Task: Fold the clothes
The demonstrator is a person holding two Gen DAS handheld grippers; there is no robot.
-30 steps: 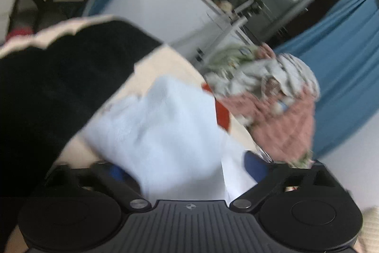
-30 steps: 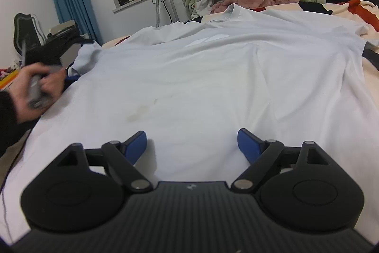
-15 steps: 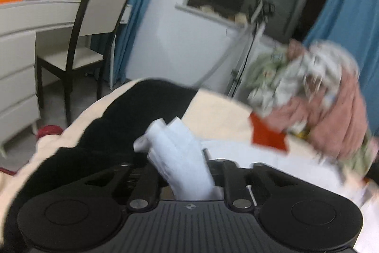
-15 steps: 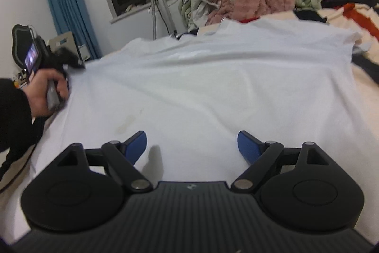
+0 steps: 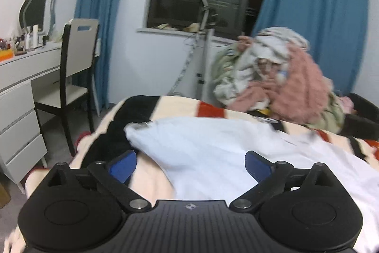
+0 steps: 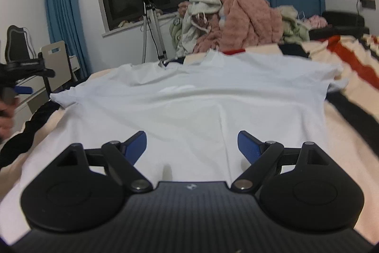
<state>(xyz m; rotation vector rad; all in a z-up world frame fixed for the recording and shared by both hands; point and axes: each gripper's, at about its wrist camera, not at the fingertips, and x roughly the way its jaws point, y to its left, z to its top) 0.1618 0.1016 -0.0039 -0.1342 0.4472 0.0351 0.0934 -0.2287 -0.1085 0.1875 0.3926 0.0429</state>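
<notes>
Fingers of the left gripper [image 5: 190, 166] stood spread wide, having just been opening, with nothing pinched between them; the blue pads [image 5: 123, 167] hung above the near edge of the white shirt [image 5: 213, 153], and whether they touched the cloth could not be told. The right gripper [image 6: 191, 146] was likewise spread and empty, poised over the lower part of the same shirt [image 6: 189, 106], apart from the cloth as far as the view showed.

That shirt lay spread flat across the striped blanket [image 6: 343, 110] on the bed, collar toward the window. Its left sleeve [image 5: 142, 132] was bunched and drooped over the black band of the blanket at the bed's edge. Beyond it sat a heap of unfolded clothes [image 6: 236, 23], a tripod [image 6: 151, 23], a chair [image 5: 75, 58] and a white desk [image 5: 21, 77] with drawers.

Folding looked barely begun: the body was smoothed, but no fold was yet visible. The chief risk, by my judgement, lay in that rumpled sleeve. If it were folded inward as it lay, the crease would trap wrinkles and the finished stack would be lopsided. A grip taken too shallow on thin, slippery cloth might slide off mid-lift, letting the edge fall crooked. Lifting one side faster than the other could drag the whole shirt across the blanket and undo the smoothing. The sleeve hanging near the bed's edge might also slip off.
</notes>
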